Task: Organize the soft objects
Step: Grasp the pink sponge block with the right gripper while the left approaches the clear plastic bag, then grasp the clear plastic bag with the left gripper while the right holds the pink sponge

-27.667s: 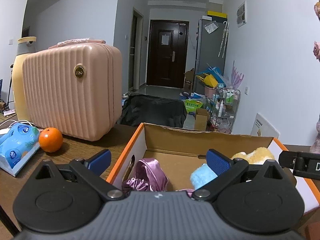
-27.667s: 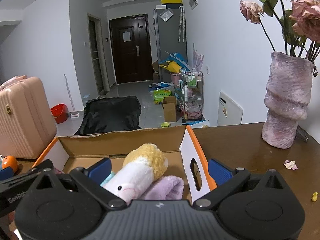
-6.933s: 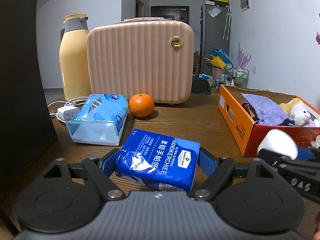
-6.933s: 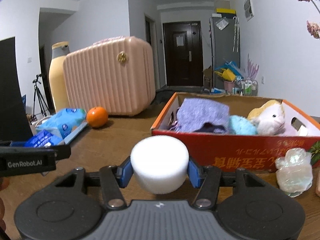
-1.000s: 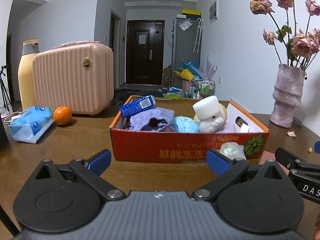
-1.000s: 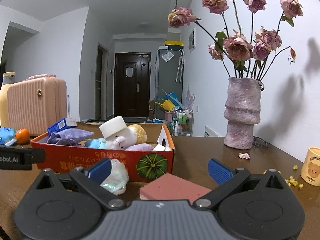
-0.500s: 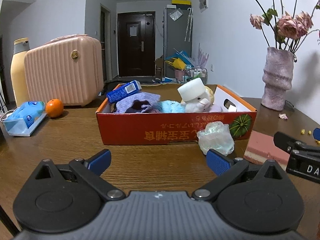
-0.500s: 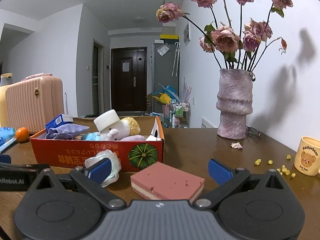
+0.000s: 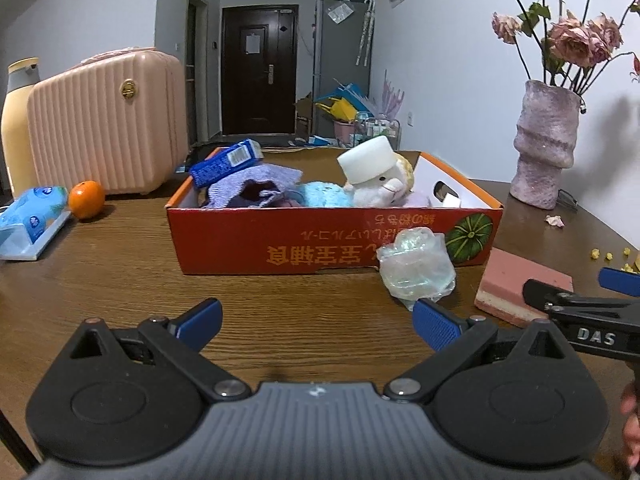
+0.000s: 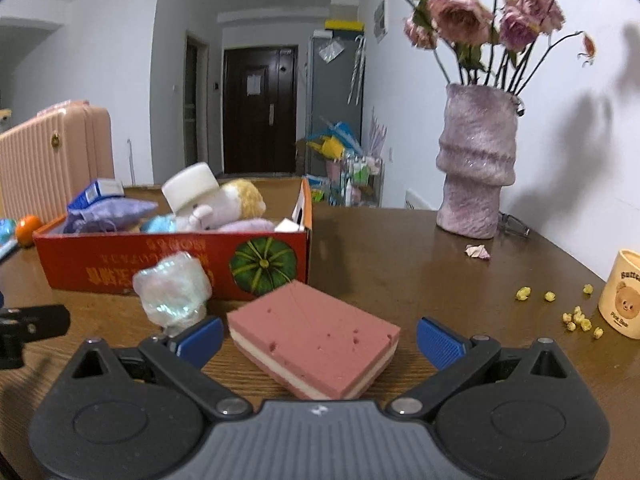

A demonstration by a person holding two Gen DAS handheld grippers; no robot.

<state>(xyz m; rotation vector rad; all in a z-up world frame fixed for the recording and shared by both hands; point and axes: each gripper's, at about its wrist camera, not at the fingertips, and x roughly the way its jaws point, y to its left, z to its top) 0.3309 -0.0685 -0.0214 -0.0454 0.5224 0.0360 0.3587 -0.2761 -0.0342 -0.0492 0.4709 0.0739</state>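
Observation:
An orange cardboard box (image 9: 320,240) (image 10: 120,264) holds a plush toy, a white sponge cylinder (image 9: 366,159) (image 10: 190,191), a purple cloth and a blue tissue pack (image 9: 226,157). A crumpled clear bag (image 9: 416,268) (image 10: 172,288) lies against the box front. A pink sponge block (image 10: 314,330) (image 9: 524,284) lies flat to its right. My right gripper (image 10: 319,342) is open, its blue fingers either side of the block's near end. My left gripper (image 9: 316,324) is open over bare table, short of the bag.
A purple vase (image 10: 476,168) of dried roses stands at the back right, with a bear mug (image 10: 622,294) and yellow crumbs beside it. A pink suitcase (image 9: 106,120), an orange (image 9: 86,199), a tissue pack (image 9: 30,222) and a yellow flask sit at the left.
Both grippers have come lower and closer over the last second. The pink block now sits between the right gripper's open fingers; the bag is nearer the left gripper.

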